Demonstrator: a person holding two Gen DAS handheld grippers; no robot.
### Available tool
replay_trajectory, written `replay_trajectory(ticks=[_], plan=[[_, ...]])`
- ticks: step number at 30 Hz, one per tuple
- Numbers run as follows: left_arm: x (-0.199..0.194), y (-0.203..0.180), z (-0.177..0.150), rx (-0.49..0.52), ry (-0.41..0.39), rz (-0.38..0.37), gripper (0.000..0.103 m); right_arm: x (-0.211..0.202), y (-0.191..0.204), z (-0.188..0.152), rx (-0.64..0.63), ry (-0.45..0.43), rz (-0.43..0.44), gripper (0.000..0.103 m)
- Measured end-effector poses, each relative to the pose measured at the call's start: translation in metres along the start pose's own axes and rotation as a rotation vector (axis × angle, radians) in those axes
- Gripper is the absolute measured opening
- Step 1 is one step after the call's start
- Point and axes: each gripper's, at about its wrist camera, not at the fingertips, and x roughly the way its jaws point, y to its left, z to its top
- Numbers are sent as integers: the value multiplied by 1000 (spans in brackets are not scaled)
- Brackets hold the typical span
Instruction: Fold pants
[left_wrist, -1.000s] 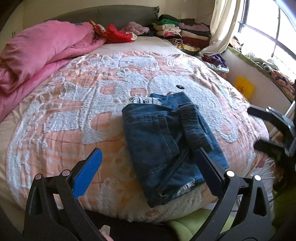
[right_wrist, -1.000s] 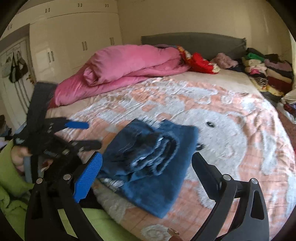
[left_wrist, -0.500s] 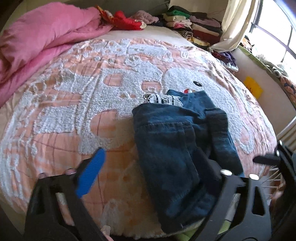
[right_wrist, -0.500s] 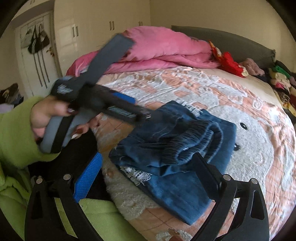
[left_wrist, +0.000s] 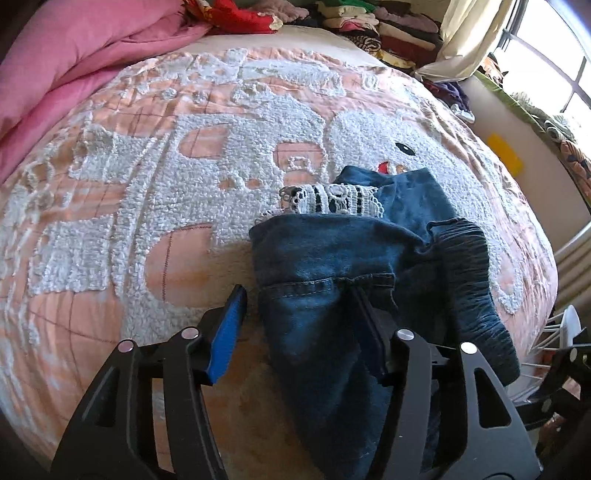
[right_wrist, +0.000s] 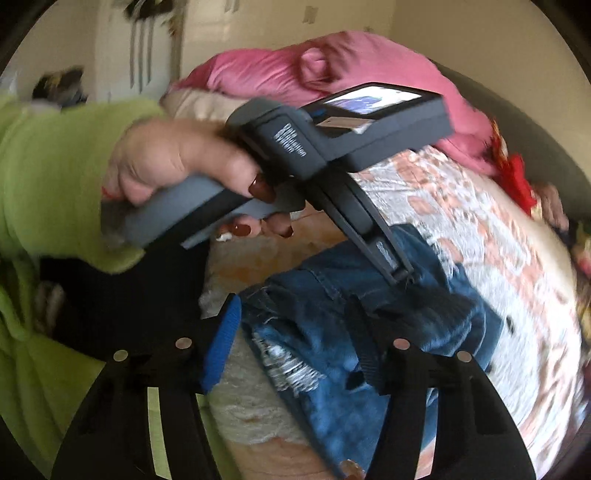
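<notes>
Both tongs are closing in over the folded, dark blue denim pants (left_wrist: 332, 280), which are lying near the foot edge of the bed's peach-and-white tufted bedspread (left_wrist: 155, 192). On the left tongs (left_wrist: 299, 328), the jaws have just been narrowing, and the denim's left fold is sitting between the blue pad and the black one, though I cannot see the pads actually pressing cloth yet, so they read as released. On the right tongs (right_wrist: 291, 339), the jaws have likewise just been narrowing around the frayed, distressed end of the bundle, again with fabric between them but no clear pinch; that view is blurring. A hand in a lime-green sleeve (right_wrist: 177, 162) is holding the left tool's grey handle just above the pants. To do this step well, I'd judge each pair should be sinking low enough to catch all the stacked layers, not just the top one, and biting at matching points on either side so the bundle lifts level. A shallow grab is likely to let the lace-trimmed hem (left_wrist: 332, 199) slide out and undo the fold.
</notes>
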Motion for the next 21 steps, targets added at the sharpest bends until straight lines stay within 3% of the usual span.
replay_trajectory(ticks=[4, 6, 8, 10, 14, 16, 21], plan=[[1, 2, 0, -7, 0, -1, 54, 23, -8, 0, -58, 46, 4, 56], [2, 3, 1, -11, 1, 0, 55, 29, -11, -4, -39, 73, 71, 25], [2, 4, 0, -14, 3, -6, 57, 28, -11, -5, -6, 82, 149, 12], [3, 5, -1, -20, 1, -7, 58, 14, -2, -5, -29, 82, 191, 10], [3, 4, -2, -34, -8, -10, 59, 11, 11, -20, -97, 111, 130, 8], [3, 4, -3, -36, -11, -9, 59, 23, 7, -31, -42, 137, 128, 8], [1, 2, -3, -32, -17, -2, 59, 22, 4, -44, 72, 94, 147, 11]])
